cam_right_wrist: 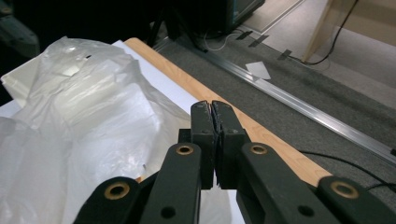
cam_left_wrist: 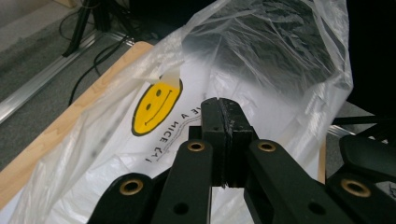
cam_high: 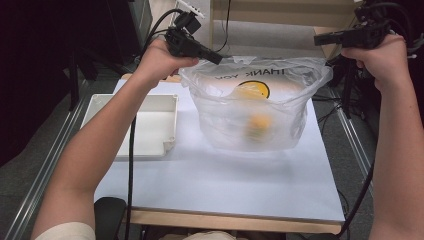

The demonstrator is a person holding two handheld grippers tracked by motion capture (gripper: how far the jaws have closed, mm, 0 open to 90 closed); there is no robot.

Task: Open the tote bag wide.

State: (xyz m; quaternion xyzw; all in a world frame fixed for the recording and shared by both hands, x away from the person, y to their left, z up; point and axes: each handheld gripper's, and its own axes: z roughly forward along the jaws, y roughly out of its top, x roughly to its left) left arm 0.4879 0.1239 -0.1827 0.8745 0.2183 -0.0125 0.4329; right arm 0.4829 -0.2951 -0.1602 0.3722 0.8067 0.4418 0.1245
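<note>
High view: a clear plastic bag (cam_high: 255,107) printed with "THANK YOU" and a yellow smiley is held up by its top edge over the white tabletop (cam_high: 220,175), mouth stretched between the two claws. The left claw (cam_high: 216,58) is seen at the bag's left rim, the right claw (cam_high: 320,40) near the right rim; both are raised above the tabletop. A blurred orange-yellow item (cam_high: 260,122) is visible inside the bag, low down; what it is cannot be told. A white plastic tray (cam_high: 145,125) is set on the tabletop just left of the bag, apart from it. Left gripper view: the left claw (cam_left_wrist: 221,105) is closed, jaws pressed together, with the bag's film (cam_left_wrist: 261,70) around and behind them; a thin layer appears pinched, so the bag edge is taken as gripped. The smiley print (cam_left_wrist: 156,107) is seen just left of the jaws. Right gripper view: the right claw (cam_right_wrist: 212,109) is closed, jaws together; the bag (cam_right_wrist: 84,121) is bunched to the left and runs under the jaws, its edge apparently clamped. The tabletop's wooden edge (cam_right_wrist: 261,135) is seen behind the jaws.
</note>
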